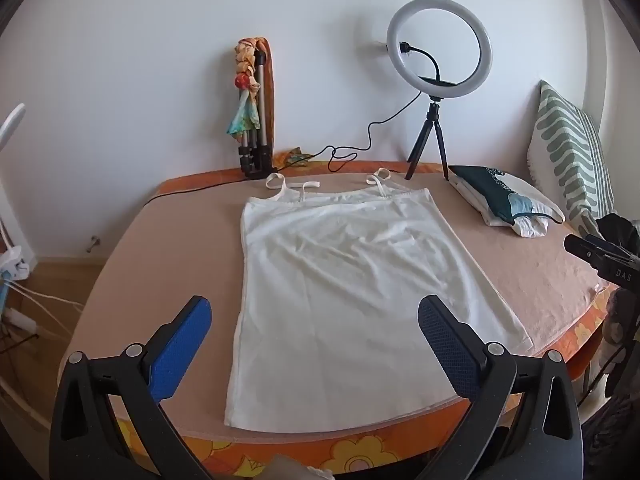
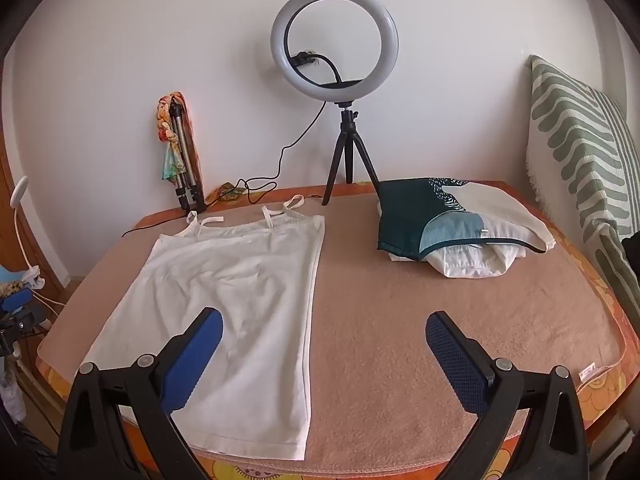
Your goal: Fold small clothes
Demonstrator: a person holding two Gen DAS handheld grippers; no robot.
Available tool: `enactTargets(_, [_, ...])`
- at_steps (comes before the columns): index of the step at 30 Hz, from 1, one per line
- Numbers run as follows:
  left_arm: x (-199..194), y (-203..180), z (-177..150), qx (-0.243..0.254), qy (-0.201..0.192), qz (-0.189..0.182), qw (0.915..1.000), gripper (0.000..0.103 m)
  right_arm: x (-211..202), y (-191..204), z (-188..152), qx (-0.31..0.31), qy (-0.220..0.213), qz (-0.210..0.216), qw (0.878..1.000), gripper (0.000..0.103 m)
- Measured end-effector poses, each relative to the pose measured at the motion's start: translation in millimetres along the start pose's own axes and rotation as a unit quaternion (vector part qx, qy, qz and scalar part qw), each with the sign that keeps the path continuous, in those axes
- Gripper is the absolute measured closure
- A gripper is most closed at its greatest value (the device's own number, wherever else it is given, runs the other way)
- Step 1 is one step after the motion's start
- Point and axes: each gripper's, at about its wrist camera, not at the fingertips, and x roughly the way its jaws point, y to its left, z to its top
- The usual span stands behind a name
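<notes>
White strappy top [image 1: 340,292] lies flat and spread on the brown blanket [image 2: 420,320], straps toward the wall, hem at the near edge; thin, light, limp knit, likely to drape and crease when lifted, so best pinched at the hem corners or side seams. Left gripper [image 1: 314,336] hangs over the hem and right gripper [image 2: 324,354] over the top's right seam, both with jaws wide apart and holding nothing, blue ribbed pads. Beyond: pile of folded clothes [image 2: 452,232], ring light [image 2: 334,42] on a tripod, striped cushion [image 2: 584,140], smooth white wall.
</notes>
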Motion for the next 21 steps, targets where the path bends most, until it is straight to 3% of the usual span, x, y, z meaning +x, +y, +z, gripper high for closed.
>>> enactTargets(9, [-4.9, 9.0, 3.6, -0.025, -0.015, -0.005, 0.9996, 0.001, -0.5, 1.4, -1.3, -0.004, -0.003, -0.008, 1.000, 0.000])
enactTargets(21, [-11.2, 2.9, 5.9, -0.021, -0.020, -0.005, 0.9996, 0.001, 0.0, 4.6, 0.4, -0.009, -0.003, -0.008, 1.000, 0.000])
